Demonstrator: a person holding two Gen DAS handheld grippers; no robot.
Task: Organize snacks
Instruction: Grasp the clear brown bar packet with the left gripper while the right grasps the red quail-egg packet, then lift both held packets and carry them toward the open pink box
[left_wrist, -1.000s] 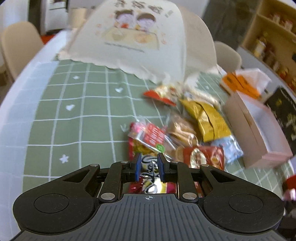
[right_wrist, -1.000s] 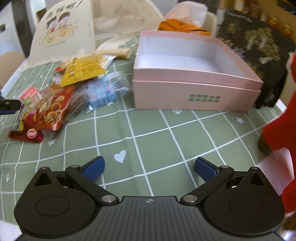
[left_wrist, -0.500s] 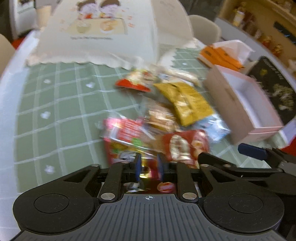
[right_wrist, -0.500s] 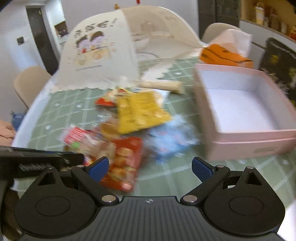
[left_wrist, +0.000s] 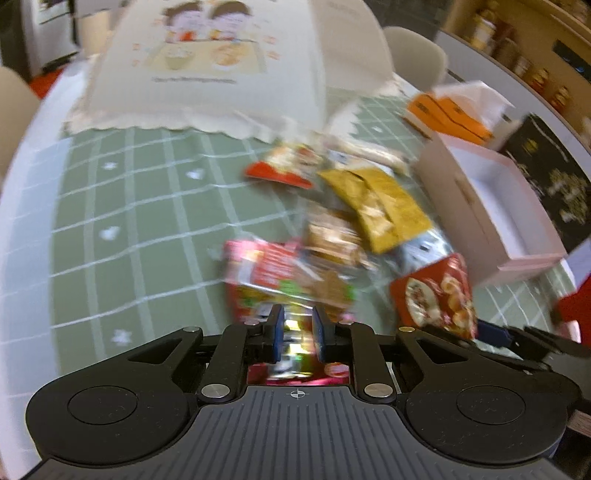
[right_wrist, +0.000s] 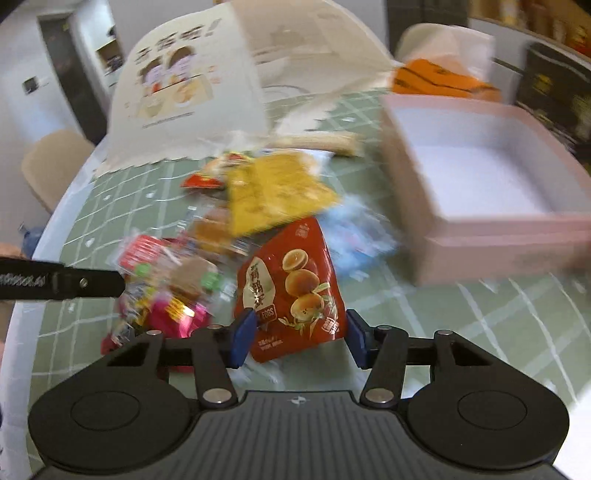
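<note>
A pile of snack packets lies on the green checked tablecloth. My left gripper is shut on a shiny foil packet with a magenta end, at the near edge of the pile. My right gripper has its jaws closing on a red bag printed with round buns; both pads touch the bag's sides and it stands tipped up off the cloth. A yellow bag lies behind it. The open pink box stands to the right and holds nothing.
A folded food cover with a cartoon print stands at the back of the table. An orange tissue pack and a black patterned bag lie beyond the box. The left gripper's black body reaches in from the left. Chairs ring the table.
My right gripper swung left from the pink box to the pile and narrowed around the red bag, which tipped up. The left gripper stayed shut on the foil packet while turning slightly.
</note>
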